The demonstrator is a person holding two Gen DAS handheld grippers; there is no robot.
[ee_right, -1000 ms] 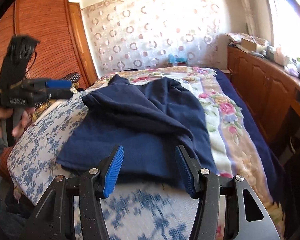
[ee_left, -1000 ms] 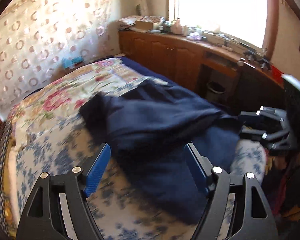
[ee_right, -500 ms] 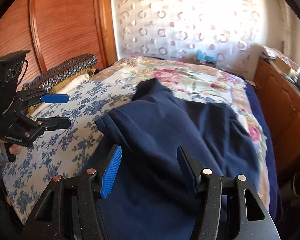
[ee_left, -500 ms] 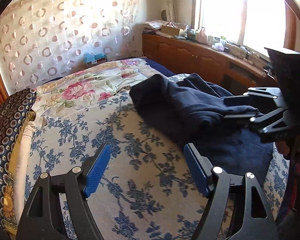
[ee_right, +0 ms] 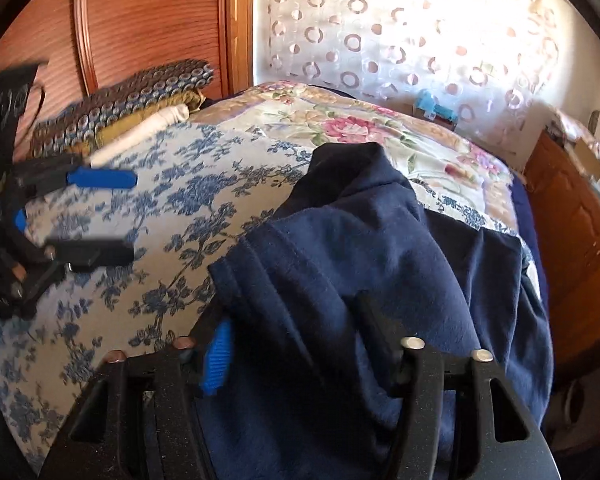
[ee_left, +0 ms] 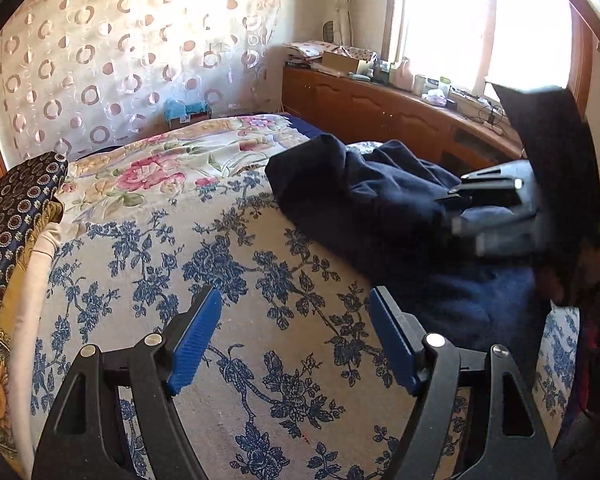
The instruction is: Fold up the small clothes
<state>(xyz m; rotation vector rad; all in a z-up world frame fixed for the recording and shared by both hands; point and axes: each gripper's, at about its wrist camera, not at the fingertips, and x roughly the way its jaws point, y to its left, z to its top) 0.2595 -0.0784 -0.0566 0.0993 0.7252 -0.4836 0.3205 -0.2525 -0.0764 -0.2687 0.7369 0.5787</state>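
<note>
Navy garment (ee_right: pixel 364 264) bunched on the bed, lying over the blue-flowered sheet (ee_left: pixel 236 280) with its far edge reaching the rose-patterned bedspread (ee_left: pixel 172 164). Seen from the right wrist camera as a rumpled heap, folds running toward the near edge, one corner peaked up at the far end. Draped over and between the fingers of the right gripper (ee_right: pixel 296 344); jaws closing, cloth between them, blue pad on the left side still showing a gap to the fabric, right finger buried under a fold. Whether the pads already press the cloth: cannot tell for certain, though the fabric fills the gap.

Left gripper (ee_left: pixel 296 340) spread wide, nothing between its blue pads (ee_left: pixel 192 344), hovering over bare flowered sheet to the left of the garment, apart from it. From the right wrist camera, same gripper visible at far left (ee_right: pixel 96 216), fingers pointing right, blurred.

In the left wrist view, right gripper body (ee_left: pixel 500 216) at the right edge, blurred, sitting on the garment's near right part.

Stack of folded bedding (ee_right: pixel 132 112) at the left side of the bed, against a wooden wardrobe (ee_right: pixel 148 20). Circle-patterned curtain (ee_left: pixel 120 52) at the far wall. Wooden cabinet (ee_left: pixel 380 112) along the right beneath a bright window (ee_left: pixel 480 20), its top cluttered with small items.
</note>
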